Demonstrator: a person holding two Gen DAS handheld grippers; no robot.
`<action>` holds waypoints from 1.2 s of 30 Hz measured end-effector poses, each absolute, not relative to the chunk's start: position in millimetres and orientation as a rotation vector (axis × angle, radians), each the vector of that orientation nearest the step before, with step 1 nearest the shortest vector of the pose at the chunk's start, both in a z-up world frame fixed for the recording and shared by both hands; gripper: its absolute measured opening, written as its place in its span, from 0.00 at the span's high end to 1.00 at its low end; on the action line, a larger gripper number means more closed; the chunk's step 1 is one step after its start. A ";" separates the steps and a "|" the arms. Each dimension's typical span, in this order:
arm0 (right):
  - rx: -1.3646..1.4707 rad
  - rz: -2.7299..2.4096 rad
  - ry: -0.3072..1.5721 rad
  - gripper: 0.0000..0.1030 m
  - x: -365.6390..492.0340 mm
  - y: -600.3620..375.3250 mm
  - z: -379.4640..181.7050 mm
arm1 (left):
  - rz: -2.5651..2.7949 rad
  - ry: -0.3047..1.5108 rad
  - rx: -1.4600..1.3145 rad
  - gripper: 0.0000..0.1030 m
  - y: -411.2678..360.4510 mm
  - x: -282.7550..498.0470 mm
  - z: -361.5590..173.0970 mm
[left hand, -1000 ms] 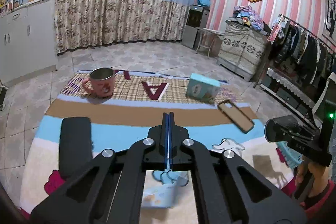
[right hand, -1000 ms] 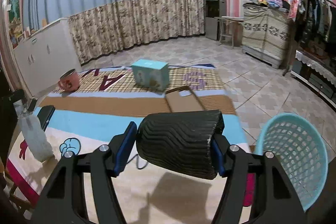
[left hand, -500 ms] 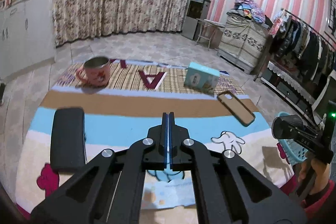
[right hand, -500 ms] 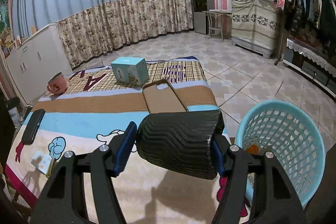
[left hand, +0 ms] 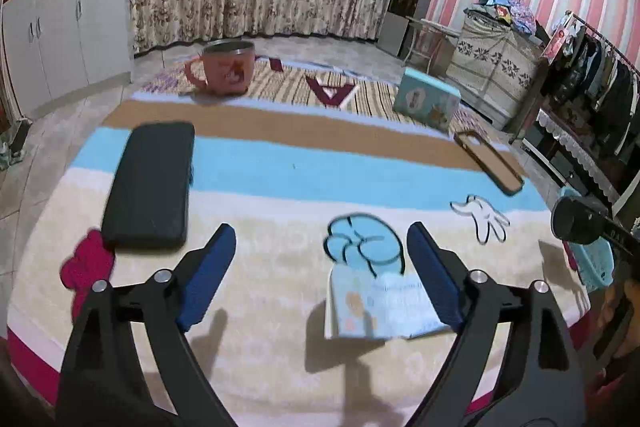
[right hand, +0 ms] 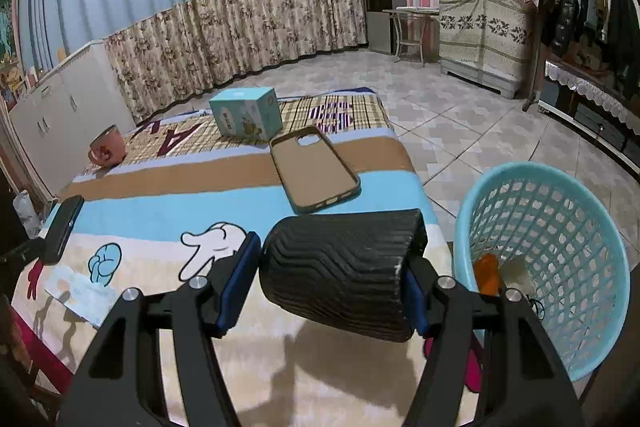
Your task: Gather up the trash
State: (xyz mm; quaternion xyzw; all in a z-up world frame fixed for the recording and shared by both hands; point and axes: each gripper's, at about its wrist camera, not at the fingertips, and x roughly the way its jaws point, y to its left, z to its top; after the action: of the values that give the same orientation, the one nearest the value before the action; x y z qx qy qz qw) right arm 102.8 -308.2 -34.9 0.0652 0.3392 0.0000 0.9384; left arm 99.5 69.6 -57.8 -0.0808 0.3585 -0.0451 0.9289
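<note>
The striped cartoon blanket (left hand: 280,167) covers the surface; its near edge is cut off by both frames. The teal basket (right hand: 560,227) stands at its right end, holding an orange scrap and something pale that is hard to make out. The right claw (right hand: 332,279) clamps a black ribbed cup (right hand: 340,267). The left claw (left hand: 320,267), shut a second ago, has just been opening and now gapes wide, nearer the blanket; the blurred pale-blue packet (left hand: 380,307) lies flat just inside its right finger, ungripped.
</note>
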 end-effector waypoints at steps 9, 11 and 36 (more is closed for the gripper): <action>0.130 -0.008 0.709 0.39 99.4 -308.6 -40.6 | -0.137 0.804 -0.217 0.17 58.0 103.0 -91.8; 0.129 -0.009 0.710 0.39 98.9 -308.8 -40.6 | -0.159 0.824 -0.235 0.21 54.8 104.1 -98.1; 0.112 -0.033 0.670 0.39 94.3 -325.6 -28.2 | -0.218 0.752 -0.116 0.93 14.1 128.8 -51.1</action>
State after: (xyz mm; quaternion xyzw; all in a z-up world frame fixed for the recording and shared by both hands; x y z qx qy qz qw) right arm 94.3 -325.6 -28.2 0.0549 0.3285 -0.0162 0.9428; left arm 128.8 14.1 -51.1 -0.0566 0.3661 -0.1063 0.9227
